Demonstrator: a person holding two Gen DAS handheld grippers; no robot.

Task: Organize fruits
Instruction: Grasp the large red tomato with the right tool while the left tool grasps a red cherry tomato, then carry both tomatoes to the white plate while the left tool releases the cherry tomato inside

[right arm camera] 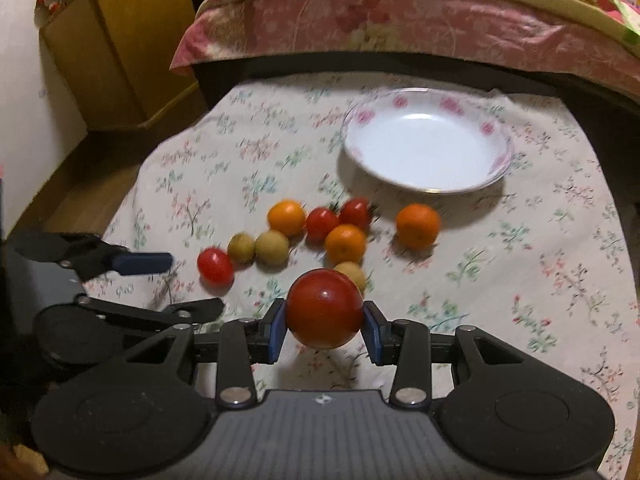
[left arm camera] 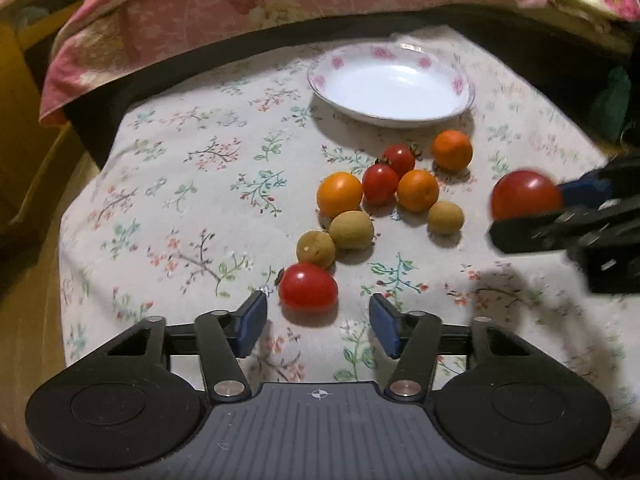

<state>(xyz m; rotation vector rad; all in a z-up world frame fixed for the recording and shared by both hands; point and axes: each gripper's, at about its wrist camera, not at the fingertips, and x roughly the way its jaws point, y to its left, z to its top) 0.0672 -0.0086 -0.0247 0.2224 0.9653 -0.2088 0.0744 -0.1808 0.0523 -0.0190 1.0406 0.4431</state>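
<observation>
My right gripper [right arm camera: 324,326] is shut on a large red tomato [right arm camera: 324,308] and holds it above the cloth; it also shows at the right of the left wrist view [left arm camera: 526,196]. My left gripper [left arm camera: 318,320] is open, its fingers either side of a small red tomato [left arm camera: 308,287] that lies just ahead on the cloth. Beyond lie three brown longans [left arm camera: 351,230], three oranges [left arm camera: 340,194] and two more small tomatoes [left arm camera: 380,183]. An empty white plate with a pink flower rim [left arm camera: 320,80] stands at the back; in the right wrist view its rim [right arm camera: 356,120] is ahead.
A floral tablecloth [left arm camera: 192,184] covers the table. A bed with a pink floral quilt [left arm camera: 240,4] runs along the far edge. A yellow wooden cabinet [right arm camera: 120,48] stands at the far left. The table drops off at the left edge.
</observation>
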